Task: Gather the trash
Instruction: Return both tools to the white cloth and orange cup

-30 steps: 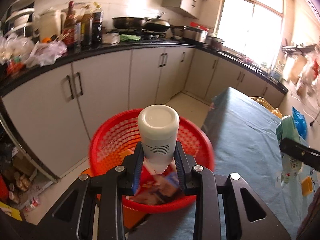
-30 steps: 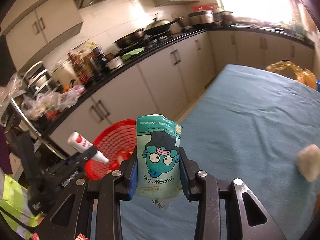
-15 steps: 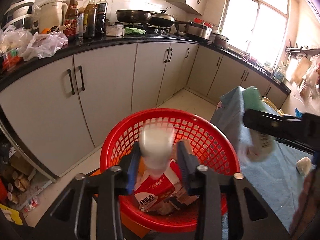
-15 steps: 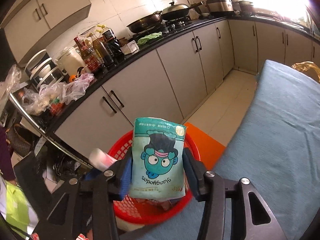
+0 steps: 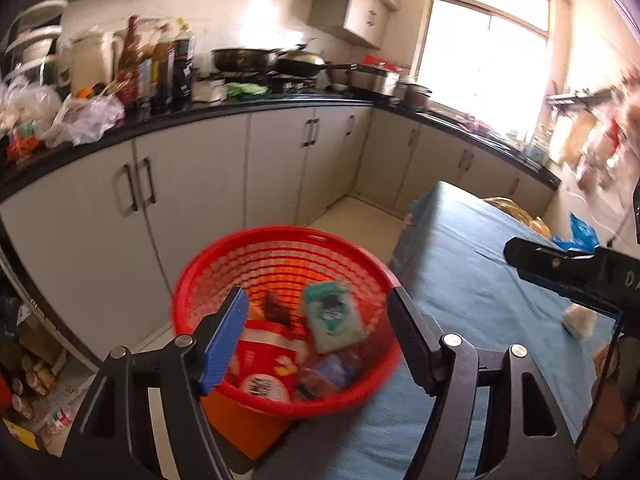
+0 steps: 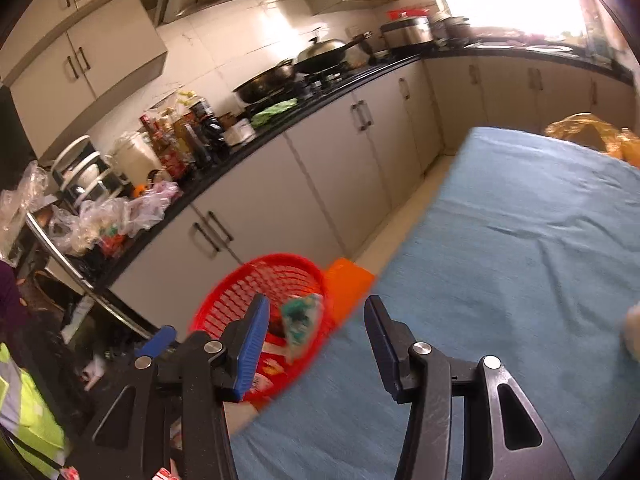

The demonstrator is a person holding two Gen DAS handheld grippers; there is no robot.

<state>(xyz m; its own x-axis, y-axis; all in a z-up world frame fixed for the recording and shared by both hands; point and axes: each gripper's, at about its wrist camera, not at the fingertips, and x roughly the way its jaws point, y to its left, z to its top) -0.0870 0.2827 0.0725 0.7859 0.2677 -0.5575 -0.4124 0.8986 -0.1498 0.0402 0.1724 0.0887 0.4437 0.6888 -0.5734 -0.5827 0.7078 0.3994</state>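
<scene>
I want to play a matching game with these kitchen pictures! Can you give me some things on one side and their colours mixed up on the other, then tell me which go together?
Things:
1. basket
2. snack packet
3. tablecloth
4. countertop

Colours:
a. black
b. teal green
c. red
d. blue

Pairs: 1-c, 2-b, 3-d, 4-a

The snack packet lies inside the basket, and the basket stands beside the table with the tablecloth. Both the left gripper and the right gripper have their fingers spread apart and hold nothing.
</scene>
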